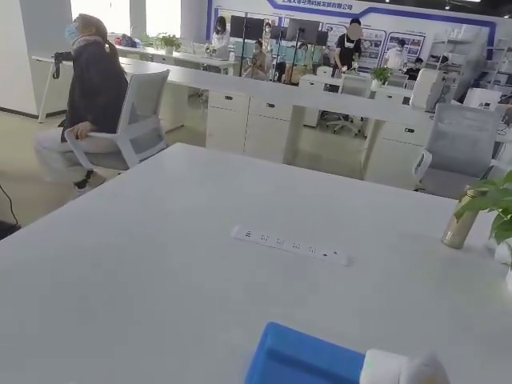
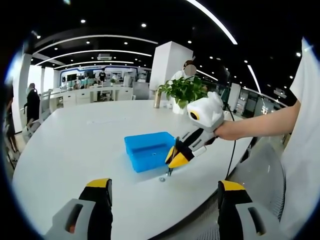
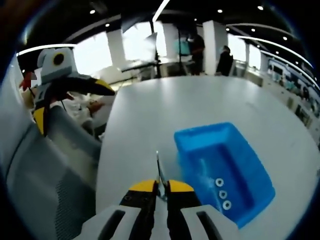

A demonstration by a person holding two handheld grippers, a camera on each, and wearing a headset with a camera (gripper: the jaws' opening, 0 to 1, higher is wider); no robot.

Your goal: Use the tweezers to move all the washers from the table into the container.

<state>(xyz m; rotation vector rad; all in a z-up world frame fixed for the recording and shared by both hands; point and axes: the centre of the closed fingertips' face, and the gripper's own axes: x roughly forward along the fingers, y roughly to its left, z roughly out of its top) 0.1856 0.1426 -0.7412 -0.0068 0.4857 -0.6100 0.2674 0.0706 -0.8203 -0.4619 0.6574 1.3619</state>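
A blue container (image 3: 220, 175) lies on the white table (image 3: 145, 120) with three washers (image 3: 223, 194) in a row on its floor. My right gripper (image 3: 161, 187) is shut on thin metal tweezers (image 3: 158, 170), which point forward just left of the container. In the left gripper view the right gripper (image 2: 175, 157) holds the tweezers (image 2: 170, 169) tip-down beside one washer (image 2: 162, 178) on the table, in front of the container (image 2: 147, 150). My left gripper (image 2: 163, 185) stands wide open and holds nothing, back at the table's near edge. The head view catches the container's corner (image 1: 300, 360).
A white power strip (image 1: 290, 244) lies mid-table. A metal bottle (image 1: 460, 220) and a potted plant (image 2: 184, 92) stand at the far right side. Grey office chairs (image 3: 55, 165) sit beside the table edge. A person sits on a chair (image 1: 132, 120) at far left.
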